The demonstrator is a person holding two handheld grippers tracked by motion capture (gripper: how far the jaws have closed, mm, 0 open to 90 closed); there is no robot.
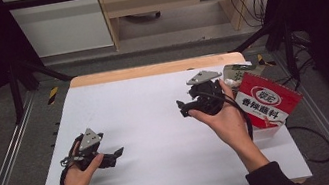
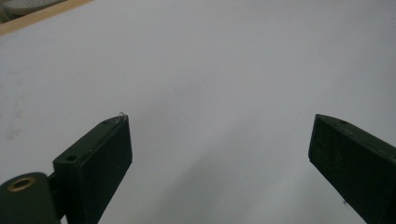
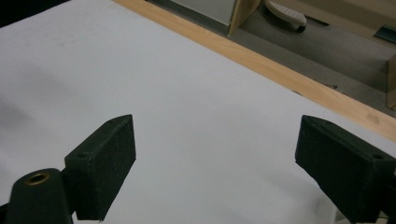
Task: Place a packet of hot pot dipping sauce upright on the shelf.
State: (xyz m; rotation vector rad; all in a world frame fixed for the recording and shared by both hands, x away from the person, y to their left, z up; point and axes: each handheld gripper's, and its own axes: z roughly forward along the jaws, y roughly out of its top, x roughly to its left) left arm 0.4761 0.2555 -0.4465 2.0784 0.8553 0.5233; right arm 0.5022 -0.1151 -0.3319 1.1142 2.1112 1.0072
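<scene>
red sauce packet (image 1: 266,102) at table's (image 1: 157,124) right edge, tilted, long axis slanting toward far-left. right gripper (image 1: 186,107) just left of packet, jaws wide, empty, nearer. left gripper (image 1: 114,155) well apart to packet's left, jaws wide, empty.

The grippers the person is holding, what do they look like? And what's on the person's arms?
Each gripper, left and right, is black with two flat, blocky black jaws. A grey three-cornered plate sits on top of each, and a black cable trails from the right one. In the left gripper view a small brass-coloured ring shows beside one jaw. The person wears dark long sleeves.
</scene>
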